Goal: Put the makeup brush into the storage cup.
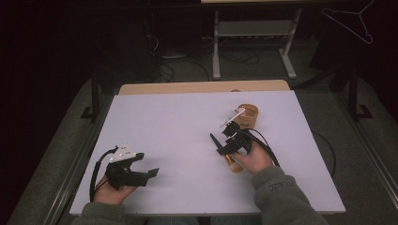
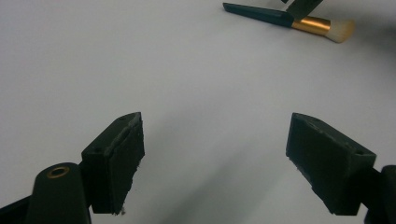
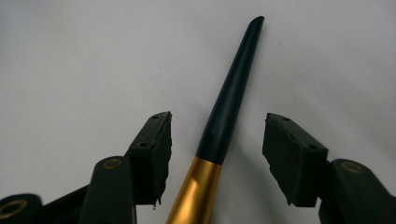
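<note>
A makeup brush [image 1: 231, 162] with a dark handle, gold ferrule and pale bristles lies flat on the white table [image 1: 169, 122], right of centre. My right gripper [image 1: 224, 149] is lowered over it. In the right gripper view the handle [image 3: 233, 88] runs up between the two jaws of that gripper [image 3: 217, 140], and a gap shows on each side, so the pads do not touch it. My left gripper [image 1: 151, 172] rests near the front left edge, and its jaws stand wide apart with nothing between them [image 2: 212, 140]. The left gripper view has the brush [image 2: 289, 18] far off at its top.
A small round wooden holder [image 1: 248, 114] stands just beyond the right hand, with a white stick [image 1: 233, 117] leaning out of it. The table's far wooden edge [image 1: 202, 86] and metal frame legs lie behind. A wire hanger [image 1: 356, 21] hangs at the top right.
</note>
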`<state>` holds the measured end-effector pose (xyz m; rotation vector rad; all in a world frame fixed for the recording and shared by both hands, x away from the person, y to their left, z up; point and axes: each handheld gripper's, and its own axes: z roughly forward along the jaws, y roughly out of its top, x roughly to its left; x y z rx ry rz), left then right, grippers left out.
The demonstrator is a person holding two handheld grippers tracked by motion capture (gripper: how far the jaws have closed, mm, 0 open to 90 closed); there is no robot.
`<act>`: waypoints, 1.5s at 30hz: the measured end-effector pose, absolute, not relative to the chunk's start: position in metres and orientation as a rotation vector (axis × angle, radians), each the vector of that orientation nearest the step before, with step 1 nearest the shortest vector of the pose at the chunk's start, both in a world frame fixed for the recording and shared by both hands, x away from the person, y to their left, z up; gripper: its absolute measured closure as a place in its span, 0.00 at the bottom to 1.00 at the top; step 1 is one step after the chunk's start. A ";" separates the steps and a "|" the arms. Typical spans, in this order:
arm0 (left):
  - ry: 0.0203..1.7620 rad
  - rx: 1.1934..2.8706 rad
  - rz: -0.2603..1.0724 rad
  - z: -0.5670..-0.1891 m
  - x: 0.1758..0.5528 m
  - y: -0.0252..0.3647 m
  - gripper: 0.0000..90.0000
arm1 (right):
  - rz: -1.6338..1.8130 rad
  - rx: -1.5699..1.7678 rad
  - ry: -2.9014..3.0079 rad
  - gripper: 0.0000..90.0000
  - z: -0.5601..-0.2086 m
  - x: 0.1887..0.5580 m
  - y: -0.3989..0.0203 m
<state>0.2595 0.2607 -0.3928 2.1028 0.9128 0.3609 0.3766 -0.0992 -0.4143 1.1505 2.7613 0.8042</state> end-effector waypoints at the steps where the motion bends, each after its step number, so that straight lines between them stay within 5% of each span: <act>1: 0.912 2.103 0.361 -0.393 0.259 0.261 0.21 | 0.804 1.151 2.761 0.48 -0.414 0.377 -0.099; 35: 0.916 2.095 0.358 -0.394 0.260 0.260 0.21 | 0.677 1.133 2.693 0.67 -0.428 0.365 -0.086; 45: 0.897 2.114 0.362 -0.393 0.260 0.261 0.21 | 0.693 1.138 2.661 0.80 -0.429 0.360 -0.086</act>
